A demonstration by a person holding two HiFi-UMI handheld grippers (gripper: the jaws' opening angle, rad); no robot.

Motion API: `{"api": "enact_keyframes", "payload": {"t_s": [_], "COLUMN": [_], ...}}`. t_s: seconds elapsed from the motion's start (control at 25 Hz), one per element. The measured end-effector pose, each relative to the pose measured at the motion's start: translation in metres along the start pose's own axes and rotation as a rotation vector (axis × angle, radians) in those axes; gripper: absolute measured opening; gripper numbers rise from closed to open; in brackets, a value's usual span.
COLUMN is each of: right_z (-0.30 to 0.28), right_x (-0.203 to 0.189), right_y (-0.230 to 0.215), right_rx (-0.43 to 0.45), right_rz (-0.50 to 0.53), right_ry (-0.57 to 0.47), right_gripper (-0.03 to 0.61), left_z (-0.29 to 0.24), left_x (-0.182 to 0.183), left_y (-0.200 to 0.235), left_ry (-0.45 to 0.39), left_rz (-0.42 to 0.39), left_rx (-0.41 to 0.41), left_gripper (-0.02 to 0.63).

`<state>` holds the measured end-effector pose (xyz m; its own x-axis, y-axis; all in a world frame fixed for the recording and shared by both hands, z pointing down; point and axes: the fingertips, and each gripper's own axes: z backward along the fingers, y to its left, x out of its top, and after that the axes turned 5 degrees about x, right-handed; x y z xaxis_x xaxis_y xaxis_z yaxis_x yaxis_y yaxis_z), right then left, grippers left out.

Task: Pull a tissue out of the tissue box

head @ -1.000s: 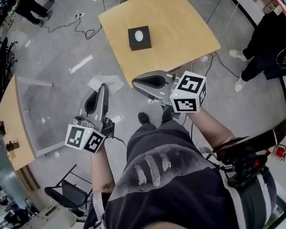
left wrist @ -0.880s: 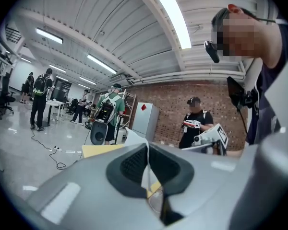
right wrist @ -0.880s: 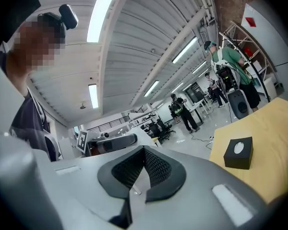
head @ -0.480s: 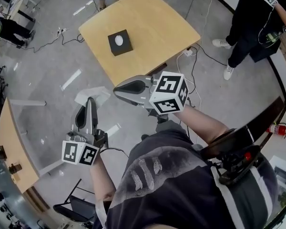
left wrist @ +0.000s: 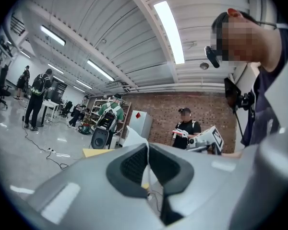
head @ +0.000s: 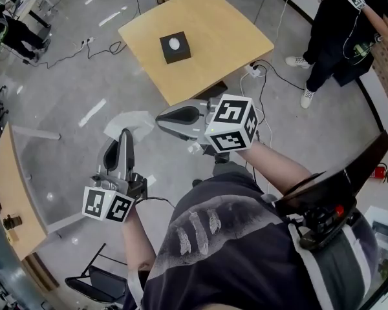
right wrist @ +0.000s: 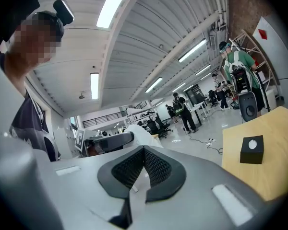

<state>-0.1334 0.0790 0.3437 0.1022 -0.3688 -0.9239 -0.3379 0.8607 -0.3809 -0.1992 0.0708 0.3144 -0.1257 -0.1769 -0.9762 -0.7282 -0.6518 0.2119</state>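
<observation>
Holding L tongs (head: 123, 138) + R tongs (head: 164, 116) pressed together, empty; I'm reckoning tissue (head: 174, 43) light, soft, tear-prone: pinch tuft at box (head: 183, 53) slot.

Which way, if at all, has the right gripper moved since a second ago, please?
Yes: the right gripper has drawn slightly back from the table; it overlapped the near edge, now it barely reaches the corner.

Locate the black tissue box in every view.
Head view: tissue box top centre, on the wooden table.
Left gripper view: not in it.
Right gripper view: tissue box at the right edge, mid-height, on the table.
Shared landmark: the wooden table, seen in the head and right gripper views.
</observation>
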Motion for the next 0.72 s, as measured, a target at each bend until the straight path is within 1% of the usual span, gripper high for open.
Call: {"api": "enact_keyframes", "payload": {"t_s": [0.28,0.44,0.72], "right_z": [-0.027,-0.033,-0.026], "right_x": [-0.026,-0.032,-0.048], "right_y": [0.042,0.065,0.074], "right_rx": [-0.026,-0.058,-0.116], "right_rz": [0.003,0.014,0.011], "right_ry": [0.033,0.035,0.039], "right_gripper": [-0.002,-0.002,-0.002], "left_z": [0.051,0.075,0.087], "left_x": [-0.008,-0.007,-0.015], "left_y": [0.010,0.012,0.008], "left_ry": [-0.020,-0.037,-0.047], "left_rz": [0.023,0.037,0.051], "left_rx": [-0.031,-0.053,-0.090], "left_gripper": [0.002,0.002,0.002]}}
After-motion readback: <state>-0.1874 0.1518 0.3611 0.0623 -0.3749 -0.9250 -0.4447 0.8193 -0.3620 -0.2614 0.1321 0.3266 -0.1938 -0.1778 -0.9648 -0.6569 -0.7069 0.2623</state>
